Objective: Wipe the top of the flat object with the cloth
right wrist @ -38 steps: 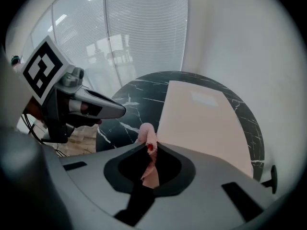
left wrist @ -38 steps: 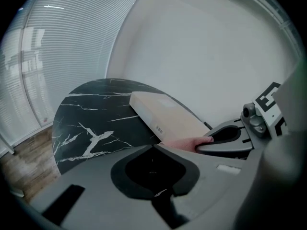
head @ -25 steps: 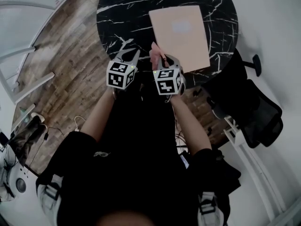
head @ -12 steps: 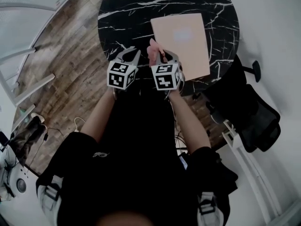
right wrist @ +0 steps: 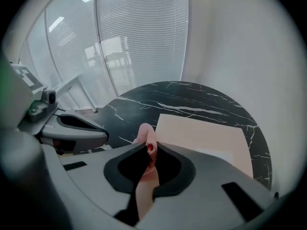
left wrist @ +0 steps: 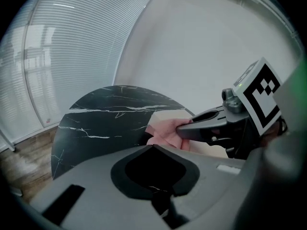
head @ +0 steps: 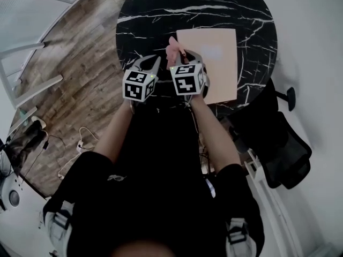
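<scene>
While the pale peach flat rectangular board lies on the right half of the round black white-veined marble surface w/ its top bare, the wipe has not begun, by my reading. The crumpled pink cloth sits just off the board's near-left edge. It is pinched in the right claw, jaws closed on it, w/ a wad poking past the tips. The right gripper view puts the cloth over black marble beside the board's corner, not yet over the board. Whether it touches the surface I can't tell from these angles; prob. held a little above. The left claw hangs just beside the right one, jaws together, nothing in them.

To do the step well:
- Bring the cloth right, onto the board.
- Lower till the wad presses flat.
- Sweep in overlapping strokes edge to edge, incl. corners.
- Use light pressure, since a thin board may slide on polished marble; the left claw could pin a near corner.
- Keep the grip tight so the cloth doesn't pull out.

No containers in view. Beyond the surface are a wood-plank floor at left and a black office chair at right.
</scene>
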